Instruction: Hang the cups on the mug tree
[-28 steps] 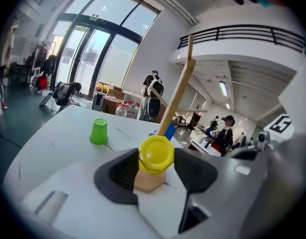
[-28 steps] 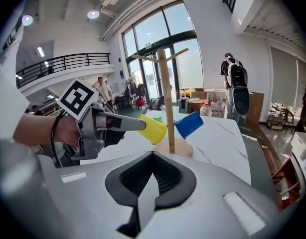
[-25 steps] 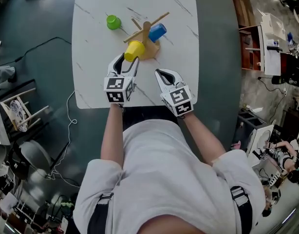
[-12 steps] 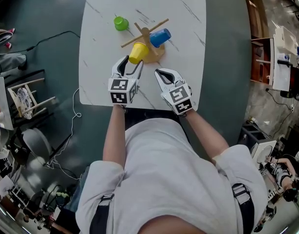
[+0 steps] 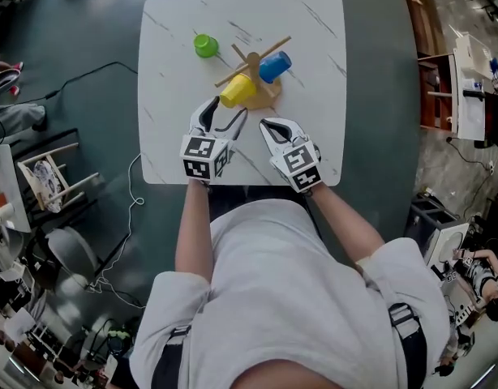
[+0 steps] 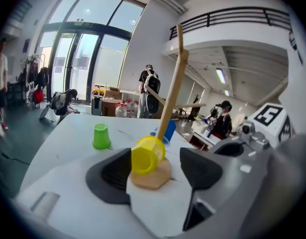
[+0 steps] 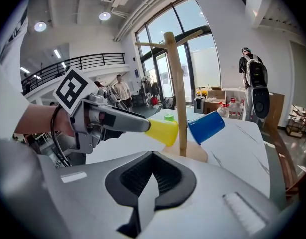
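**A:** What's furthest left on the surface (image 5: pixel 314 136)?

**B:** A green cup (image 5: pixel 205 45), mouth down, standing alone and well apart from the rest.

**A:** And the left gripper (image 5: pixel 227 108)?

**B:** Its jaws are apart and have just been opening. The yellow cup (image 5: pixel 236 90) shows between their tips, close to the left jaw, and the pads are not clamped on it.

**A:** Where's that cup resting?

**B:** It lies tilted on a low peg of the wooden mug tree (image 5: pixel 253 59), just above the base.

**A:** And to the right of the post?

**B:** A blue cup (image 5: pixel 274 66) hangs tilted on another peg.

**A:** What about the right gripper (image 5: pixel 273 124)?

**B:** It is held near the tree's base with its jaws together and nothing between them.
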A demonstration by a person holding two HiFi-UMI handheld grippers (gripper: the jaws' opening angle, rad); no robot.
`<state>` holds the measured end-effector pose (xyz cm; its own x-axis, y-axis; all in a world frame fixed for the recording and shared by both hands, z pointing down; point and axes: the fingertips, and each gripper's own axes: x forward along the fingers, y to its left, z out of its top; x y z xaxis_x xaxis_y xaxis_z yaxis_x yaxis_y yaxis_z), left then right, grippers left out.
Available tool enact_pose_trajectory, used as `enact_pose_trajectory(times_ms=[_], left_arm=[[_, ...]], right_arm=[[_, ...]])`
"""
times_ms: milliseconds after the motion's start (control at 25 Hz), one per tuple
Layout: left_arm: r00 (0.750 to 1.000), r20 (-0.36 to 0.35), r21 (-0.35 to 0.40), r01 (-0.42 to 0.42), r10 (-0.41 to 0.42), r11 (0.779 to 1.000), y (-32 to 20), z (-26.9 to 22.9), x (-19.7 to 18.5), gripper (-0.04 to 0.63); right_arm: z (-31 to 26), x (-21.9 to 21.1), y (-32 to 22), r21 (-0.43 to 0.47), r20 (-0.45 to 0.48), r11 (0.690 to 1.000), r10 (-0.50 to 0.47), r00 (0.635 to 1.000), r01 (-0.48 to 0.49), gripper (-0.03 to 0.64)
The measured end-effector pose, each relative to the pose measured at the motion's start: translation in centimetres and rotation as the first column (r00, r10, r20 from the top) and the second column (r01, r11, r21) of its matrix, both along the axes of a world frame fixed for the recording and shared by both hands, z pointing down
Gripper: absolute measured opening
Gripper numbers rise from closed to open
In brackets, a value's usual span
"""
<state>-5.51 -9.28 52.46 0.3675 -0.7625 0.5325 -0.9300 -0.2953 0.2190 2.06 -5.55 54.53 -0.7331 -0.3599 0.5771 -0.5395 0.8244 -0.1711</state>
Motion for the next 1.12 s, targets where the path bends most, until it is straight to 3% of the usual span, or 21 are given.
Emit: enact_pose_trajectory(times_ms=[120,240,320,400,480,560,680,800,1000,1120], left_arm=[[0.991,-0.082,0.032,-0.107,0.109,0.994,0.6,-0.7,-1.0,0.305],[0.959,-0.081,0.026,-0.27,0.271,0.963,1.4,-0.4,-2.0,0.304],[0.948,-0.083,0.016,-0.305,0.306,0.952,1.8,-0.1,-4.0,0.304],[0.947,-0.079,0.018,-0.31,0.311,0.951,2.0,0.0,-6.3,0.299],[0.948,-0.036,0.018,-0.316,0.316,0.949,1.9,0.3,-8.7,0.25],[0.951,0.003,0.018,-0.308,0.308,0.951,1.7,0.7,-10.9,0.167],[0.961,-0.014,0.052,-0.275,0.276,0.96,0.7,0.5,-13.3,0.003],[0.957,-0.013,0.082,-0.286,0.288,0.955,-0.6,0.3,-14.2,0.003],[0.954,0.108,0.084,-0.288,0.279,0.954,-3.0,0.9,-14.9,0.003],[0.959,0.092,0.08,-0.274,0.266,0.958,-5.1,1.9,-14.3,0.003]], right_arm=[[0.8,-1.6,1.2,-0.018,-0.021,0.999,0.037,0.999,-0.037,0.0],[1.8,-3.8,2.1,-0.037,-0.047,0.995,0.092,0.995,-0.094,0.0],[2.1,-5.7,2.6,-0.053,-0.052,0.987,0.148,0.988,-0.15,0.0],[2.0,-7.7,3.0,-0.058,-0.046,0.977,0.203,0.978,-0.206,0.0],[1.6,-9.7,3.3,-0.049,-0.04,0.968,0.245,0.969,-0.247,0.0],[1.4,-11.4,3.6,-0.038,-0.043,0.96,0.274,0.961,-0.276,0.0],[1.3,-13.0,3.6,-0.023,-0.052,0.943,0.329,0.943,-0.331,0.0],[1.1,-14.0,3.0,-0.005,-0.051,0.923,0.384,0.922,-0.384,0.0],[0.4,-14.7,1.5,0.003,-0.037,0.892,0.452,0.891,-0.452,0.0],[0.4,-14.0,0.8,0.008,-0.057,0.879,0.476,0.878,-0.476,0.0]])
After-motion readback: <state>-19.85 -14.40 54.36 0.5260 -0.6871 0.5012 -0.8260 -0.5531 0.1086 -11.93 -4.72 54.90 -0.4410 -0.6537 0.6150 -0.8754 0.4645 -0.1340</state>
